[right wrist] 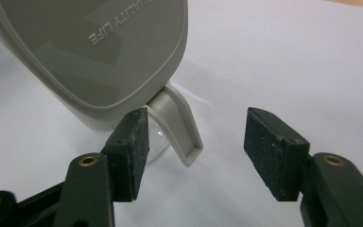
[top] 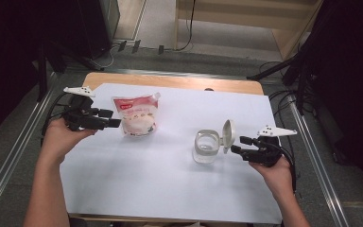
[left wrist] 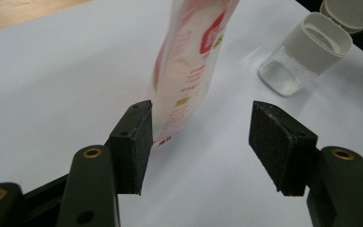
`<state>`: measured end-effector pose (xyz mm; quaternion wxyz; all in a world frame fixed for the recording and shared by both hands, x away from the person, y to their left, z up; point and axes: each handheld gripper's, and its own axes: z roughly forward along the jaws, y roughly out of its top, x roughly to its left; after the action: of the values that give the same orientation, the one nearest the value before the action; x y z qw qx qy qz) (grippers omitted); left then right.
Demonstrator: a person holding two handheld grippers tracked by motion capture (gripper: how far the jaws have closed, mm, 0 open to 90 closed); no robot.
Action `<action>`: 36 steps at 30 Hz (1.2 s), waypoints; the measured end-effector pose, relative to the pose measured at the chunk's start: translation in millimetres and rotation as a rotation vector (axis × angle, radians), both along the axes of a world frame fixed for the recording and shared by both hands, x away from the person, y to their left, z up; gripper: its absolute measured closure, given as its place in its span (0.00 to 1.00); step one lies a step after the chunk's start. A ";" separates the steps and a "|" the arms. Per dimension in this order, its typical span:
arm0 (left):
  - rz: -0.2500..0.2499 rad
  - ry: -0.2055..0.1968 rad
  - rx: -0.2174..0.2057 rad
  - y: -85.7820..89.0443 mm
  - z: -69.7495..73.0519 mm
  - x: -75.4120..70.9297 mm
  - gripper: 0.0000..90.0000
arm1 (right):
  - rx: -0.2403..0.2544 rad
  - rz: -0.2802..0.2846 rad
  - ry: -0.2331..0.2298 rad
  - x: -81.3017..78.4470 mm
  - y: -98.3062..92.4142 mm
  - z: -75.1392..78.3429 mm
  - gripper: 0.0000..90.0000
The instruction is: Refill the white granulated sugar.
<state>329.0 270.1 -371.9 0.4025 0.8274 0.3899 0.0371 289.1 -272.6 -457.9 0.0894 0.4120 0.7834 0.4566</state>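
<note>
A pink and white stand-up pouch [top: 136, 116] stands on the white sheet [top: 170, 184] at the back left. My left gripper [top: 113, 118] is just left of it, open, and the pouch [left wrist: 191, 61] rises just beyond its left pad with nothing pressed between the jaws. A clear jar [top: 206, 146] with a grey collar sits right of centre, its hinged lid [top: 228, 135] flipped up. My right gripper [top: 239, 144] is open right beside that lid. In the right gripper view the lid's tab [right wrist: 179, 127] lies between the jaws near the left pad, not pinched.
The sheet covers a wooden table [top: 170, 81] with metal rails along both sides. Dark stands and cables sit on the floor behind. In the left gripper view the jar [left wrist: 307, 52] stands farther off to the right.
</note>
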 end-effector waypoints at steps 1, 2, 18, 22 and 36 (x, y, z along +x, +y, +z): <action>0.002 -0.007 0.006 1.5 -0.9 0.5 0.45 | -0.006 0.002 0.002 0.1 -0.2 0.3 0.44; 0.013 -0.005 0.008 1.9 -2.0 0.7 0.43 | -0.001 -0.004 -0.002 0.0 0.5 -0.1 0.44; 0.014 -0.002 -0.007 -4.3 -13.3 22.8 0.41 | -0.008 -0.028 0.001 -8.6 -6.5 -0.1 0.45; 0.015 -0.016 -0.008 -11.4 -13.3 28.0 0.41 | -0.012 -0.021 0.004 -13.2 -6.1 -0.5 0.46; -0.003 -0.004 -0.052 -23.9 -19.3 38.7 0.60 | -0.030 0.046 -0.022 -41.5 7.9 7.6 0.48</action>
<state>367.8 246.2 -391.2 0.4246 0.8172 0.3886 0.0278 247.7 -264.7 -450.3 0.0934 0.3875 0.7984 0.4513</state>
